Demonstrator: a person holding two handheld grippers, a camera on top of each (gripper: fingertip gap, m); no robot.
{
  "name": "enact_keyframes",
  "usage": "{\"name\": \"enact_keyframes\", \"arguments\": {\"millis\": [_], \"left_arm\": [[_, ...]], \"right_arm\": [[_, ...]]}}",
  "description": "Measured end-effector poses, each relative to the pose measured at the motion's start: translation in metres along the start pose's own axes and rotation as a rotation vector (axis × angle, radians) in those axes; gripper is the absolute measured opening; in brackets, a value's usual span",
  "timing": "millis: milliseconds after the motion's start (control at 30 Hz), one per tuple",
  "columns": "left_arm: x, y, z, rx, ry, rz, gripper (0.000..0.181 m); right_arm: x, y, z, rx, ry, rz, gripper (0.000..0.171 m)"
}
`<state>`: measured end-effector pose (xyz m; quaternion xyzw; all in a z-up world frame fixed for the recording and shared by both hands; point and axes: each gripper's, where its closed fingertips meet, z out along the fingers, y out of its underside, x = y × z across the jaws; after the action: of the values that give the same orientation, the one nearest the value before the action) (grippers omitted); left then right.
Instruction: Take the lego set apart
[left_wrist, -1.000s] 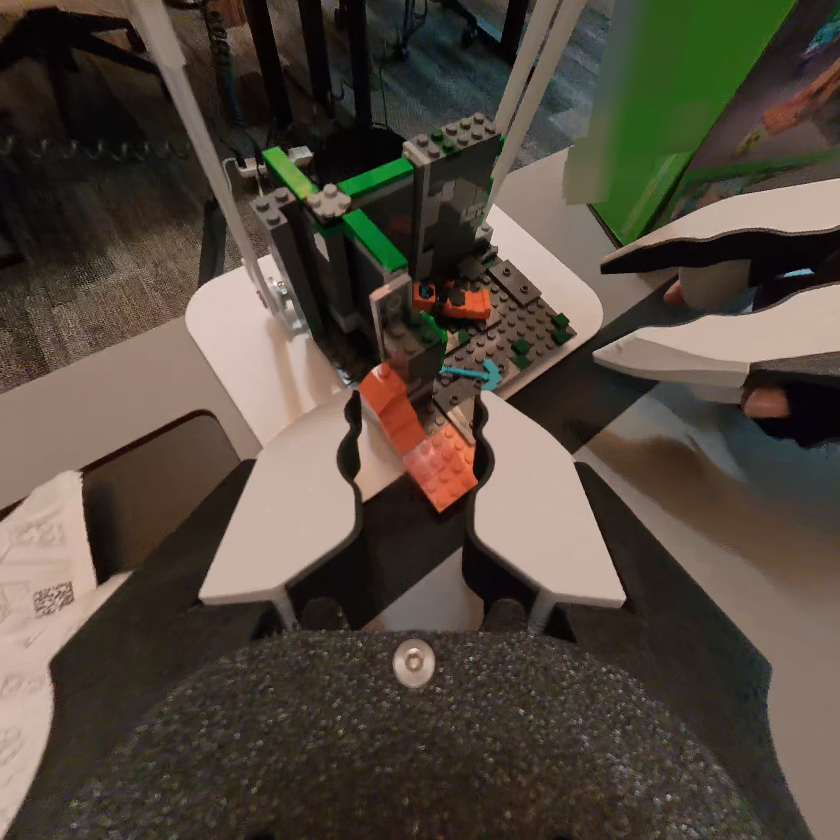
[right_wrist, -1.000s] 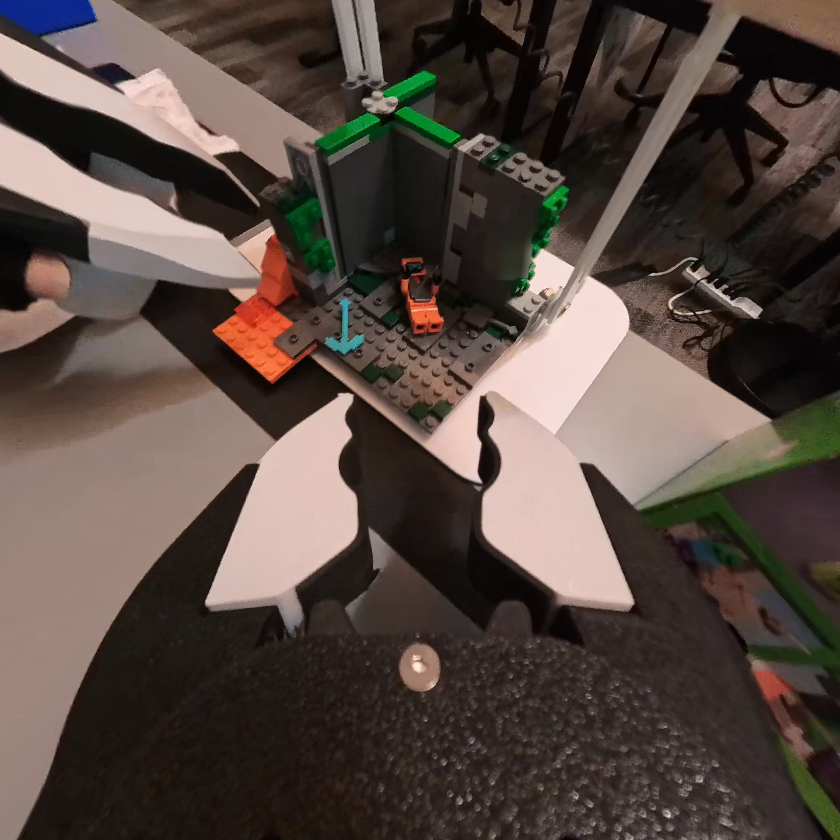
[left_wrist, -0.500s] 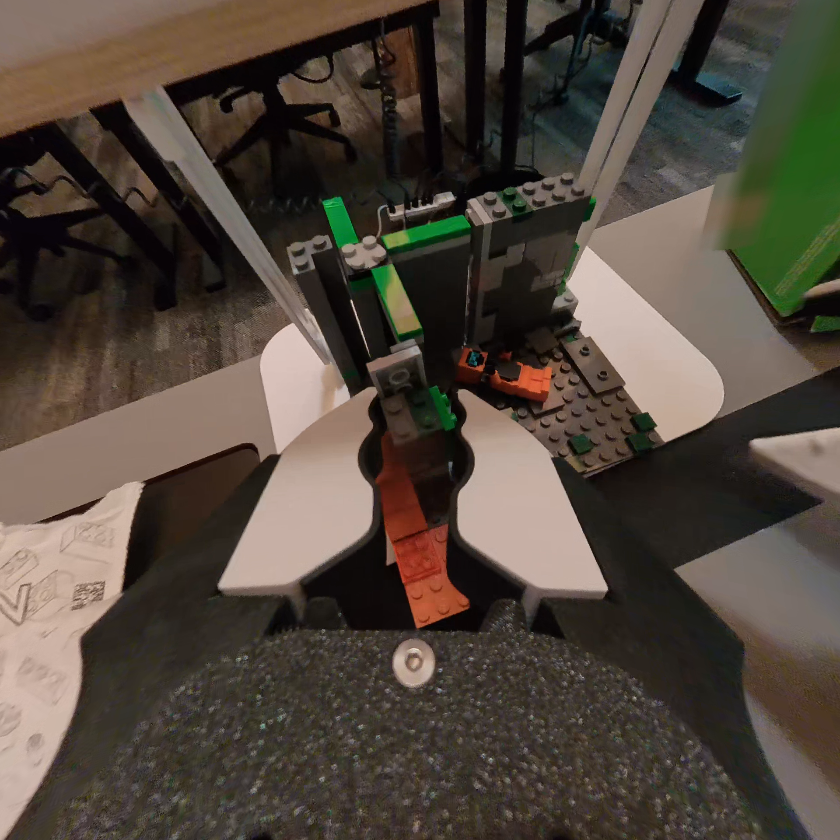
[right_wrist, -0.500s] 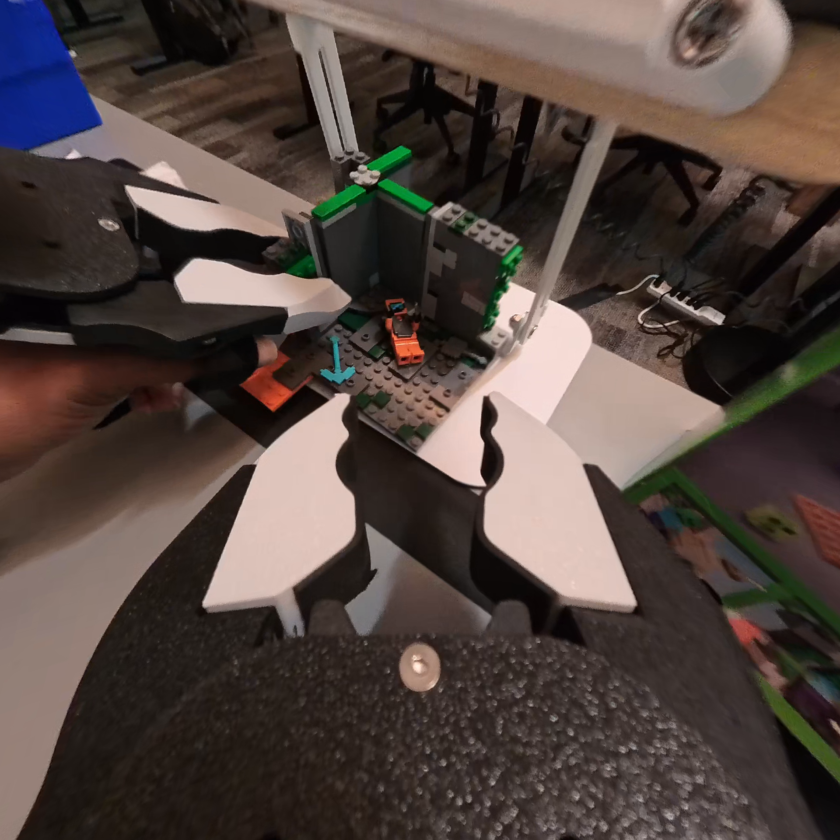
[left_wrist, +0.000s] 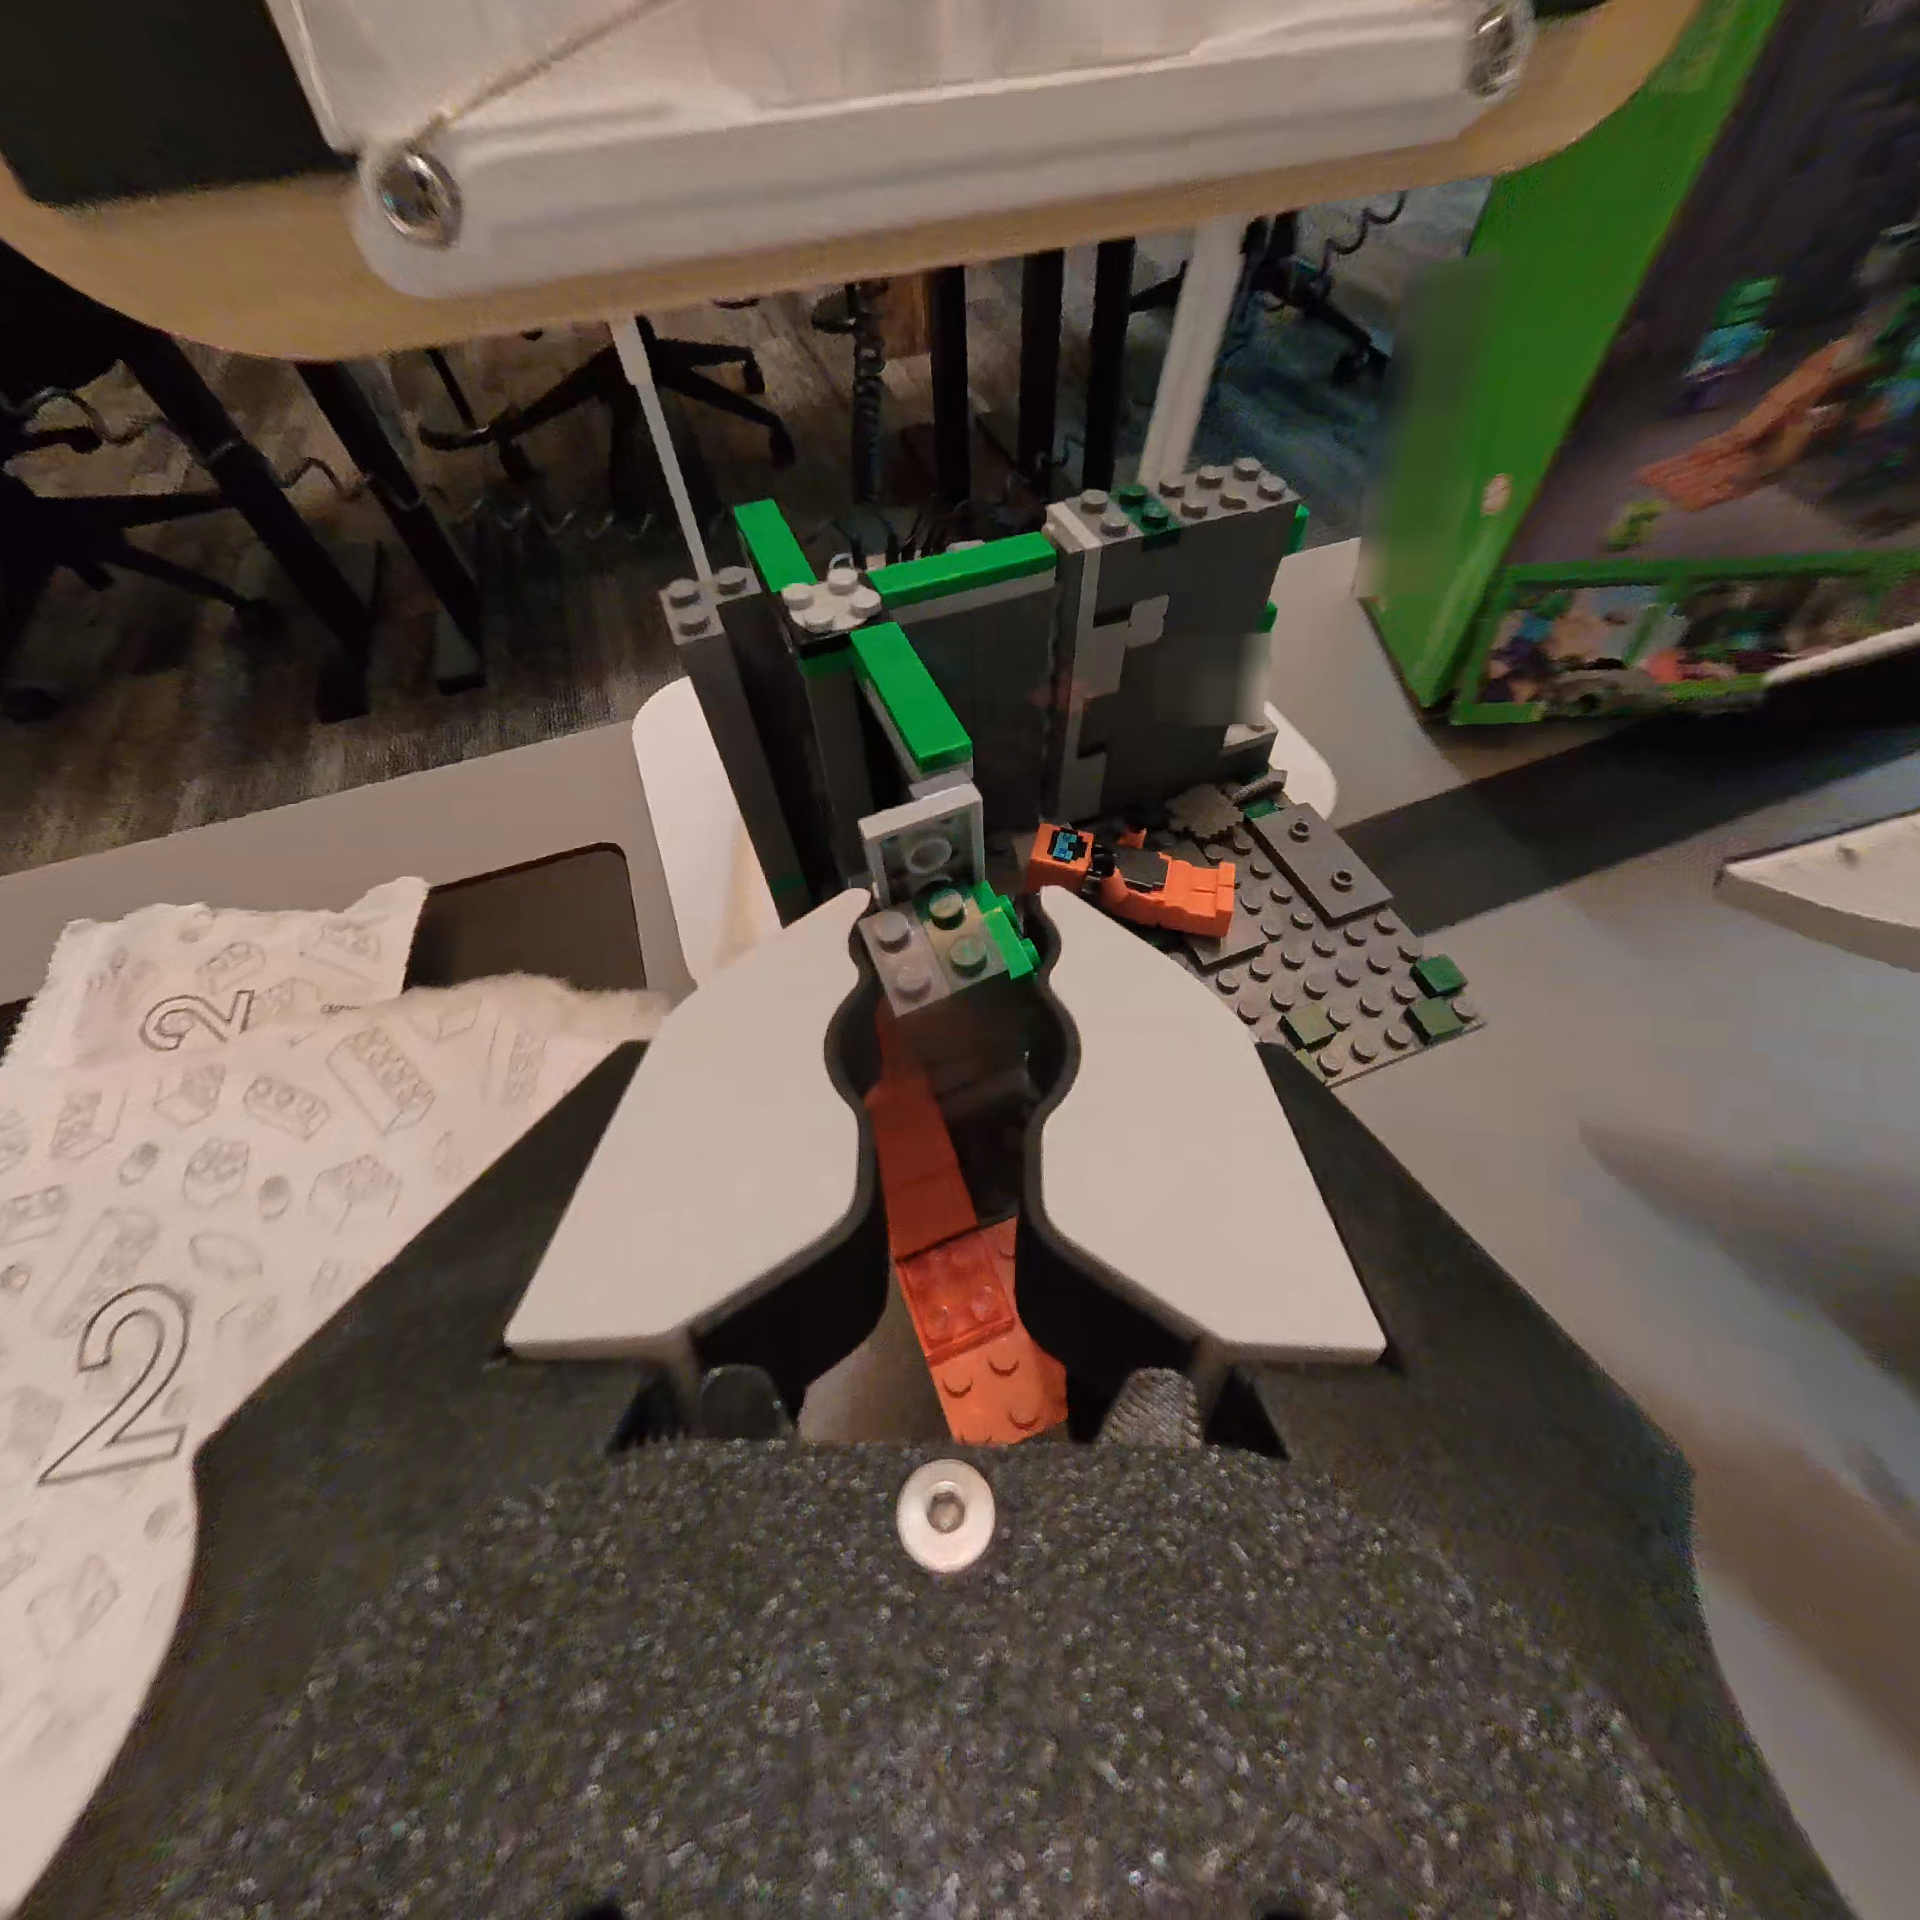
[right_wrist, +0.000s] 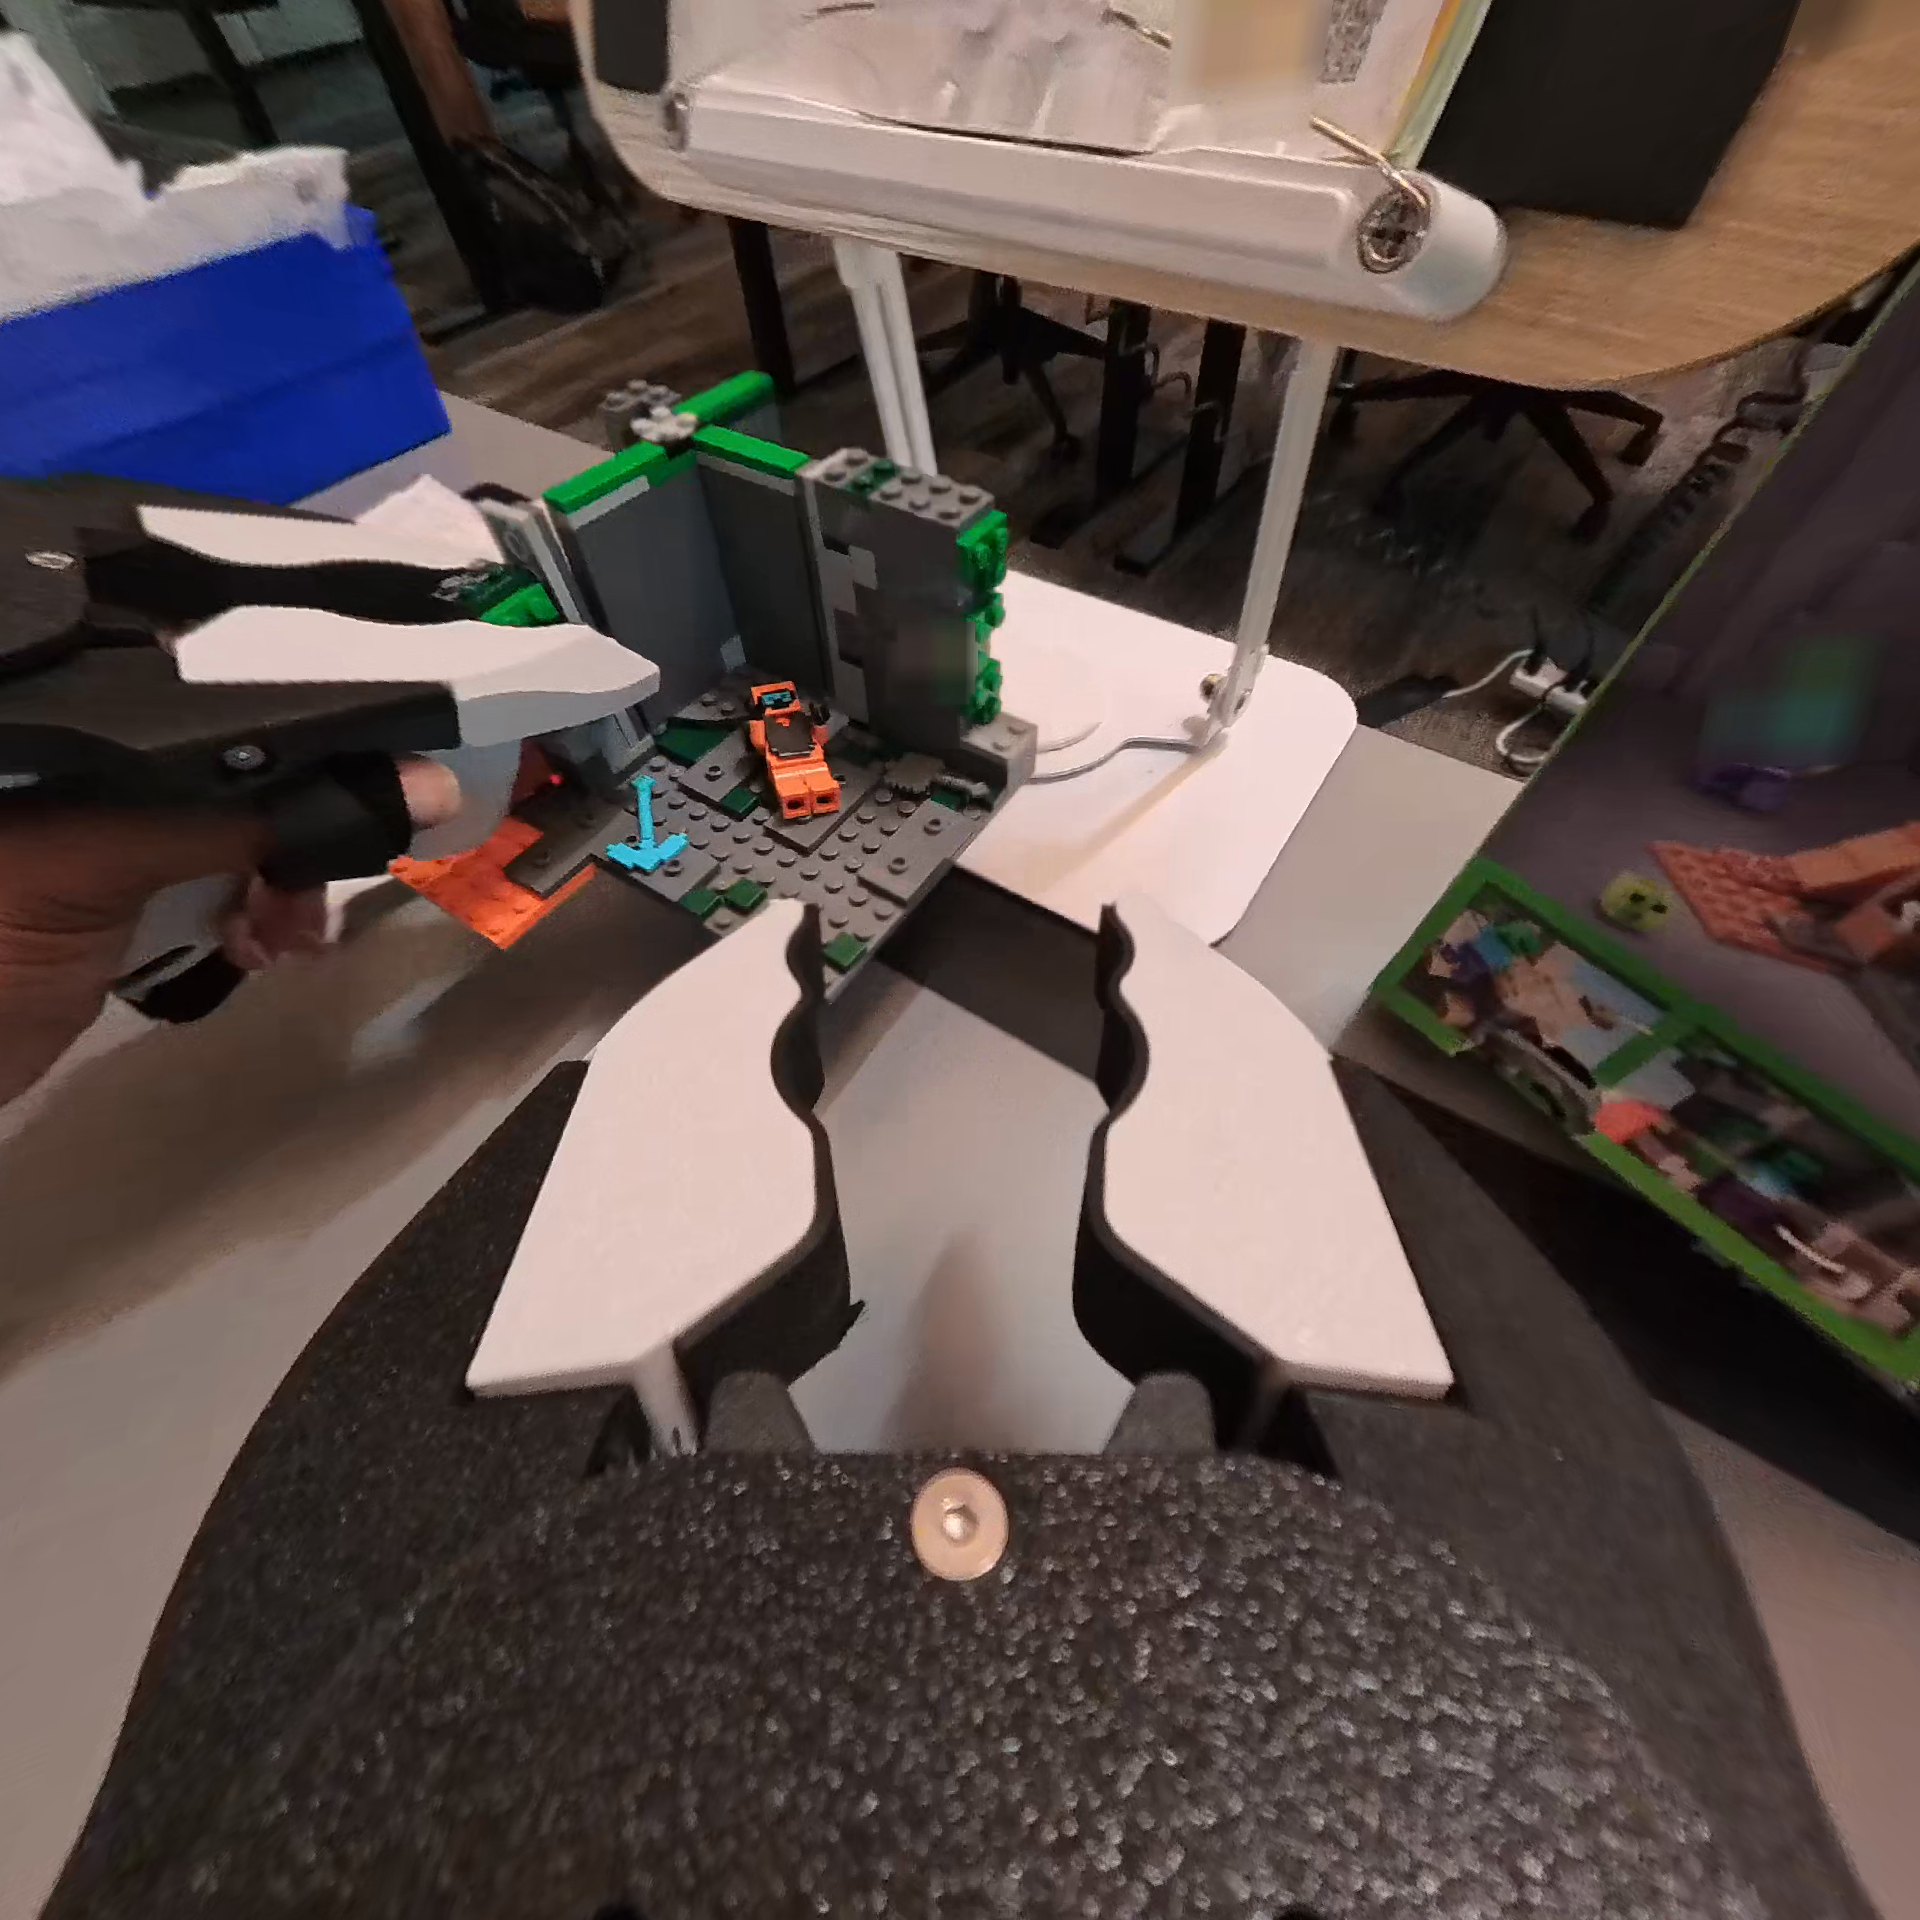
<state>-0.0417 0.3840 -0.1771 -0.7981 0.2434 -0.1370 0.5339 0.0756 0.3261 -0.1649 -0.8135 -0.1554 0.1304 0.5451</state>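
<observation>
Left wrist view: lego set (left_wrist: 1039, 748) standing on a white base plate (left_wrist: 686, 769) at the far edge of the table (left_wrist: 1558, 1039), walls upright, dark studded floor spreading toward the right. Small grey-and-green pillar (left_wrist: 940, 956) at the near left corner of the set, long axis upright, pinched between the tips of the left gripper (left_wrist: 951, 940), jaws drawn in against its sides. Orange stepped piece (left_wrist: 961, 1278) running from that pillar back between the fingers. Orange figure (left_wrist: 1132, 883) lying on the floor just right of the grip.

Right wrist view: right gripper (right_wrist: 956, 935) spread wide, holding nothing, short of the set's near edge. Green box (right_wrist: 1662, 997) off to the right. Likely next: pulling the pillar up and away, left gripper plainly nearer.
</observation>
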Motion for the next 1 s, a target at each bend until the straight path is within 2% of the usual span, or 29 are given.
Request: {"name": "enact_keyframes", "arguments": {"millis": [133, 367, 667, 833, 1000], "left_arm": [[0.013, 0.005, -0.046, 0.016, 0.035, 0.043, 0.024], [0.048, 0.04, -0.12, 0.004, 0.134, 0.084, 0.024], [0.078, 0.094, -0.182, -0.042, 0.208, 0.078, 0.024], [0.078, 0.119, -0.2, -0.063, 0.133, 0.049, 0.024], [0.079, 0.119, -0.189, -0.059, 0.079, 0.018, 0.024]], "right_arm": [[-0.02, 0.001, -0.029, 0.002, -0.028, -0.036, 0.05], [-0.052, 0.011, -0.078, 0.029, -0.063, -0.027, 0.048], [-0.077, 0.04, -0.123, 0.049, -0.072, 0.093, 0.046], [-0.098, 0.064, -0.136, 0.047, -0.085, 0.117, 0.046], [-0.114, 0.075, -0.132, 0.031, -0.11, 0.111, 0.047]]}}
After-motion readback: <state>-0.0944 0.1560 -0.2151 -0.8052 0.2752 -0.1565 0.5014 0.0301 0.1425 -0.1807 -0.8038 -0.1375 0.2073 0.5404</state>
